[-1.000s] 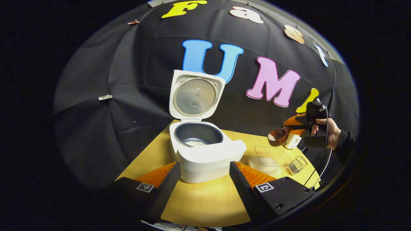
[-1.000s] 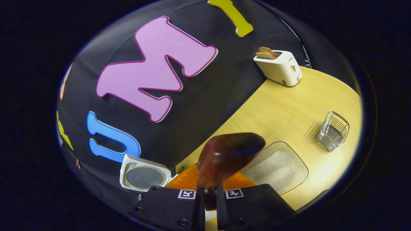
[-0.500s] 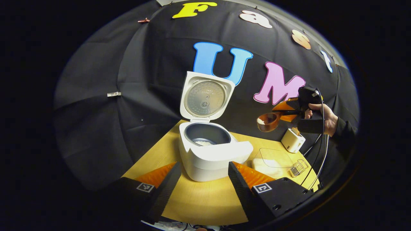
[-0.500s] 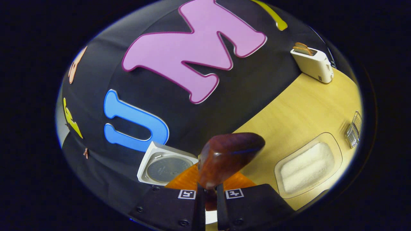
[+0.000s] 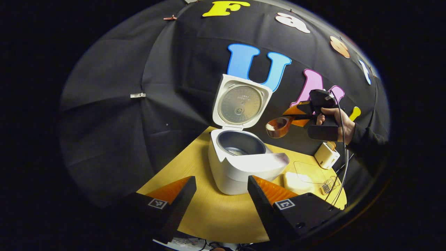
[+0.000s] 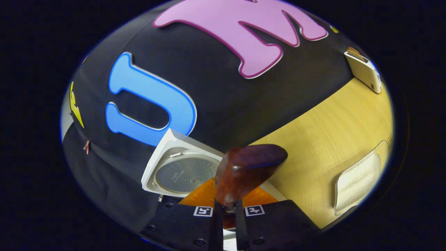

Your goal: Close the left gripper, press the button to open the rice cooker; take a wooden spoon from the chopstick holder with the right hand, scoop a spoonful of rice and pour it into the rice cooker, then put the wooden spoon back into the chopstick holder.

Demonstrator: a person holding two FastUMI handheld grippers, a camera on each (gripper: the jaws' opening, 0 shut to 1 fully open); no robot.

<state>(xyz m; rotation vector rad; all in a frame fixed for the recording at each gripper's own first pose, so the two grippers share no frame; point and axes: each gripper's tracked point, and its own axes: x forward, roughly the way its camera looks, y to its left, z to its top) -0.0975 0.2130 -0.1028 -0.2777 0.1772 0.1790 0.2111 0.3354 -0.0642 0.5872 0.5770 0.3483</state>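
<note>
The right hand-held gripper (image 6: 225, 212) is clenched on the wooden spoon (image 6: 245, 174), holding its bowl in the air just right of the open rice cooker (image 5: 244, 164) on the surface (image 5: 216, 212). The left hand-held gripper (image 5: 219, 191) hangs released before the cooker.

quick count: 1 rice cooker (image 5: 240, 164) w/ its lid up, 1 wooden spoon (image 5: 278, 126), 1 toaster (image 5: 325, 155), 1 clear tray of rice (image 5: 301, 176) and 1 wire chopstick holder (image 5: 329, 186), all on 1 wooden table (image 5: 216, 216). grippers = 2, the left gripper (image 5: 221, 195) up close and the right gripper (image 5: 306, 116) farther off, plus 1 hand (image 5: 336, 120) on that far one. so basically 1 of everything except the grippers.
</note>
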